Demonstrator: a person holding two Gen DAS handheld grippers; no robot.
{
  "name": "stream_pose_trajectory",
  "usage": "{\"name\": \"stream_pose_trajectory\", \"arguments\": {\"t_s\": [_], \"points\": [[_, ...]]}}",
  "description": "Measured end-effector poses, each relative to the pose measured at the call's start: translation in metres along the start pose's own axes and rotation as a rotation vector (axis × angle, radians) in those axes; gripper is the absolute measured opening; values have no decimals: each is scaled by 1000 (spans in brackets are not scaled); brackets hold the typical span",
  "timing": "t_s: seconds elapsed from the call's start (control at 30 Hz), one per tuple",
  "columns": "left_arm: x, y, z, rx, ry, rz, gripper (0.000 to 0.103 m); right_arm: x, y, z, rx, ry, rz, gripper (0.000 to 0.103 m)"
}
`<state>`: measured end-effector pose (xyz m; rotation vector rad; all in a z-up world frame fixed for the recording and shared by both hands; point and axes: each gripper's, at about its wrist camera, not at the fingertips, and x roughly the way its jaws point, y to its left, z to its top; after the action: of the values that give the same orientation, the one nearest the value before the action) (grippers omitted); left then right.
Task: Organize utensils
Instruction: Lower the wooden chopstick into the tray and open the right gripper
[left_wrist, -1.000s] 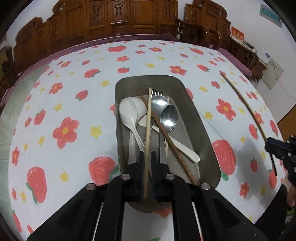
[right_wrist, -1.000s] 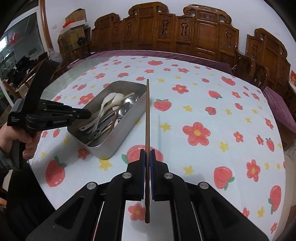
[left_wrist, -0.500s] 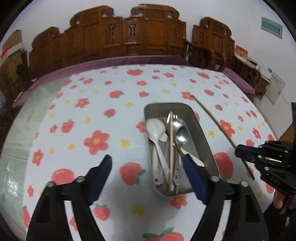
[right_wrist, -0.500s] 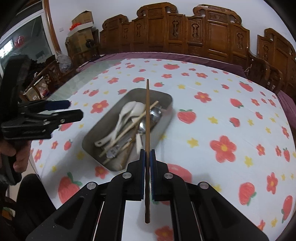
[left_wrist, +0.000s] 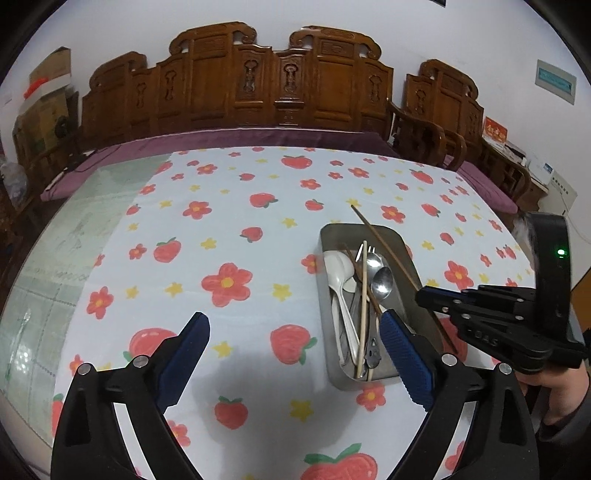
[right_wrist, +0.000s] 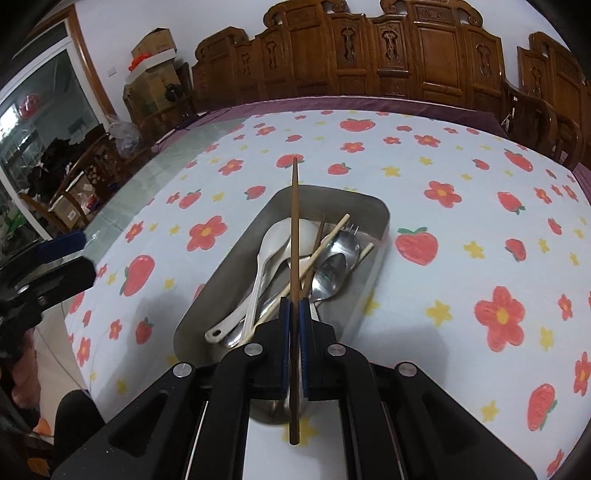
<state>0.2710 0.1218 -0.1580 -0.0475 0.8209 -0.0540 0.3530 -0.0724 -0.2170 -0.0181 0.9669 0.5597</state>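
Meanwhile, at the counter's (left_wrist: 110, 229) 9 o'clock side, the left gripper (left_wrist: 295, 354) hung released over the strawberry-print cloth (left_wrist: 229, 206), its jaws just opened wide with nothing between the ribbed blue pads (left_wrist: 404, 354). Toward 3 o'clock sat the rectangular metal tray (right_wrist: 236, 254), brushed steel with rounded corners and shallow walls. Inside lay a jumble of utensils: a glossy white soup spoon (right_wrist: 269, 254) with a deep oval bowl, a second white spoon beside it, two polished steel spoons (right_wrist: 336, 266), a fork (left_wrist: 369, 249) with only its tines showing, a pale wooden chopstick (left_wrist: 364, 306) and a thin dark one crossing it. Furthest right, the right gripper (right_wrist: 295, 332) was clenched on a long dark wooden chopstick (right_wrist: 294, 236), which pointed toward 12 o'clock above the tray, its tip past the far rim and not yet lying among the others. A person's hand (left_wrist: 554, 398) gripped the tool's handle at the picture's 4 o'clock edge.

The sorting looked nearly finished: everything in sight except this last dark stick already rested in the tray, and no loose cutlery showed on the cloth. What probably remained was lowering the stick in and letting go. Slim, smooth and rigid, it could roll or bridge the pile rather than settle flat.
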Motion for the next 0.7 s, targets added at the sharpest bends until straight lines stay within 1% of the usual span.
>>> {"name": "stream_pose_trajectory", "arguments": {"t_s": [0.1, 0.3, 0.47, 0.6, 0.7], "points": [[-1, 3, 0, -9, -2, 2, 89, 11, 3, 1, -13, 18, -41, 6], [-3, 5, -2, -12, -3, 5, 89, 29, 8, -2, -15, 51, -52, 6], [-4, 6, -3, -13, -5, 8, 89, 41, 8, -4, 22, 80, -62, 6], [-6, 8, -4, -15, -10, 12, 89, 43, 7, -2, 63, 83, -35, 6], [-6, 9, -3, -14, -10, 13, 89, 42, 10, -3, 56, 69, -7, 7]]}}
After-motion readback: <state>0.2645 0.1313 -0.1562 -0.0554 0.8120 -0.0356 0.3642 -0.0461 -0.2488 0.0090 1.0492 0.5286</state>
